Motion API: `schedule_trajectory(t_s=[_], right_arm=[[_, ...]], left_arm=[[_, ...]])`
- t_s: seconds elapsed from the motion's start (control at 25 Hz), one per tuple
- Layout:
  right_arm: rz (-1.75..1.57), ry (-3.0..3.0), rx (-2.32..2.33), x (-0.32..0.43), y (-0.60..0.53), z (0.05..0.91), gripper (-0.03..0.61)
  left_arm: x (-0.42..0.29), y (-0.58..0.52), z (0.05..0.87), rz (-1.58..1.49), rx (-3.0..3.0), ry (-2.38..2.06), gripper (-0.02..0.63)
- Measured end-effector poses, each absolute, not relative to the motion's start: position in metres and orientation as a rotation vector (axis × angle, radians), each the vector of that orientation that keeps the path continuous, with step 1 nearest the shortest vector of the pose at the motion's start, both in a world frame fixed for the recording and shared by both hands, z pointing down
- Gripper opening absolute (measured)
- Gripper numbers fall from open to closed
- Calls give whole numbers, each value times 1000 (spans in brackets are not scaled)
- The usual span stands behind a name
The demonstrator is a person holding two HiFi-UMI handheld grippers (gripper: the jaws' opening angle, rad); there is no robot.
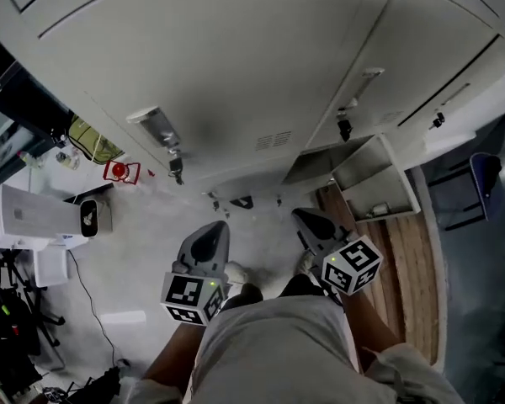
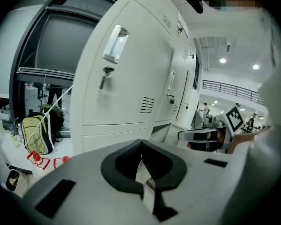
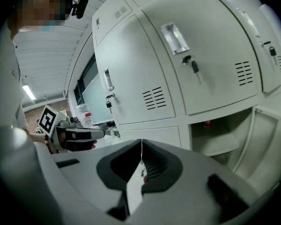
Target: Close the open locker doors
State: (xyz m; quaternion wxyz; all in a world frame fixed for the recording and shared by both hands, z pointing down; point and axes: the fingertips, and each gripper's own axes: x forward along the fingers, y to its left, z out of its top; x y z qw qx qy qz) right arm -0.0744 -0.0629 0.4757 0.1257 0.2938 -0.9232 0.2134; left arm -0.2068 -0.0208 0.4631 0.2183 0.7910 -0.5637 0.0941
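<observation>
left gripper (image 2: 141,146) first: its jaws are pressed together with nothing between them, and it sits low in front of the person, pointing at the locker bank. right gripper (image 3: 141,144), same story, jaws together and empty, held just beside the left one, neither touching any metal. moving outward now, the upper locker doors ahead look flush and closed, and a key (image 3: 195,65) hangs from one lock. and there's the job: down at the bottom row, off to the right, one open locker door (image 3: 271,139) stands swung out from its compartment (image 3: 220,137), grey interior on show, something small and red at the back that's too small to name. the head view has that same door low and right of both grippers, near but apart from them. it's the only door i can make out as open. so i'd call this the approach, no contact made yet. the right gripper looks the nearer candidate; the next move calls for dropping low, getting round to the door's outer face or free edge, and pushing it steadily in toward the frame until it sits flush.
</observation>
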Motion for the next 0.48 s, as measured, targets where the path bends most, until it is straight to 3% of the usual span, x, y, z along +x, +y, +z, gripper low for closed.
schedule_trajectory(t_s=[0.48], right_arm=[[597,-2687,984,96,-90,450,28]], left_arm=[[-32,-55,451,261,2265,-1438,17]])
